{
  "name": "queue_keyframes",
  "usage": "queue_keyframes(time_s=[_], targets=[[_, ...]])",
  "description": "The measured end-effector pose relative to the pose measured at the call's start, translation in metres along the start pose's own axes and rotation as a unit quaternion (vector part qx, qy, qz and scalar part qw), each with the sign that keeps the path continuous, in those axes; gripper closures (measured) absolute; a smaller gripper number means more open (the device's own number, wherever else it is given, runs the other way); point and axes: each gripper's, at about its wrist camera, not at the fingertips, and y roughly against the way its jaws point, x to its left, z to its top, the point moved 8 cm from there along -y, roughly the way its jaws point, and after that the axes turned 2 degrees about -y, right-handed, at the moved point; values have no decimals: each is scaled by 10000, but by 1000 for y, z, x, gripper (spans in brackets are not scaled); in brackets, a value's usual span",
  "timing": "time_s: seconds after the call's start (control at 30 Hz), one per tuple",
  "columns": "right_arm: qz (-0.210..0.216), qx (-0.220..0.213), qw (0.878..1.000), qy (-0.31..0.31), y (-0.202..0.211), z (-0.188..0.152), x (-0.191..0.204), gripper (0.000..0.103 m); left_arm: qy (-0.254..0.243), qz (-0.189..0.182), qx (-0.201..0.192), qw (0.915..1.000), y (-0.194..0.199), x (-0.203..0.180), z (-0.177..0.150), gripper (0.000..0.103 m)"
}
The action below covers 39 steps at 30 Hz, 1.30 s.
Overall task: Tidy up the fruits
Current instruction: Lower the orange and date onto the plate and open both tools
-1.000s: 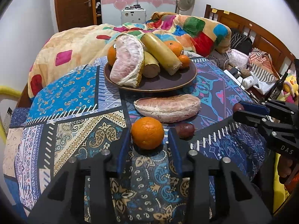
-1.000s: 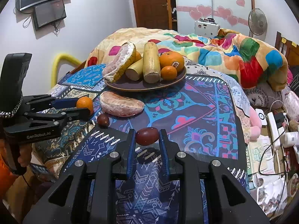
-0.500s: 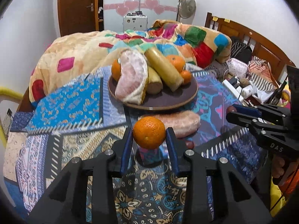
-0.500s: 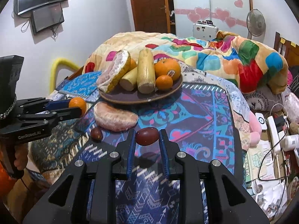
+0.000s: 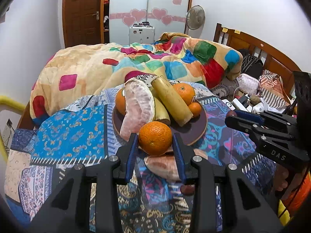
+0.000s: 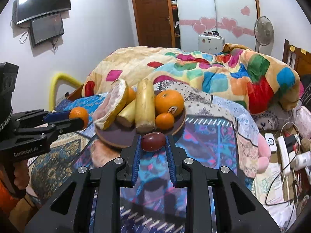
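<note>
My left gripper (image 5: 155, 145) is shut on an orange (image 5: 155, 137) and holds it in the air just before the near rim of the brown plate (image 5: 196, 130). The plate holds a peeled pomelo piece (image 5: 139, 104), two yellow cane pieces, two oranges and a small tangerine. My right gripper (image 6: 152, 145) is shut on a dark red fruit (image 6: 153, 144) and holds it raised by the plate's (image 6: 116, 136) near rim. A second pomelo piece (image 5: 163, 167) and a small dark red fruit (image 5: 187, 189) lie on the table below.
The table wears a patterned blue cloth (image 5: 68, 128). A bed with a colourful quilt (image 5: 136, 62) stands right behind it. Cables, a power strip (image 6: 283, 151) and clutter lie to the right. A yellow rail (image 6: 58, 81) is at the left.
Both grippers have lifted their fruit off the table and moved forward toward the plate. The orange and the dark red fruit now hang near the plate's rim.
</note>
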Motion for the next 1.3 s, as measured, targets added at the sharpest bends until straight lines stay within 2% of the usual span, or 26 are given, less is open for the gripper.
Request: queue_keyframes(time_s=[0.23,0.5,0.83,0.93,1.0,1.07,1.3], targets=[[-92,101,9999,92,-22,9,-3,80,-100,-49,75,9999,-21,-5,7,67],[-78,385,9990,197,-42,5,0,80,-217,-78,219,9995,-41,-10,7,67],[-110,515,9983,240,-51,1,1,80,-278,-61,260,9993,-47,-14,8,67],[-90,523,9983,245,-51,3,2,80,-242,-87,266,9993,-48,-14,8,63],[-85,536,9982,245,-52,3,3,78,-224,-59,224,9995,-47,-13,10,60],[-93,534,9982,245,-52,3,3,71,-205,-67,203,9996,-45,-12,10,60],[-102,461,9986,240,-44,6,4,65,-185,-69,134,9997,-27,-10,9,59]])
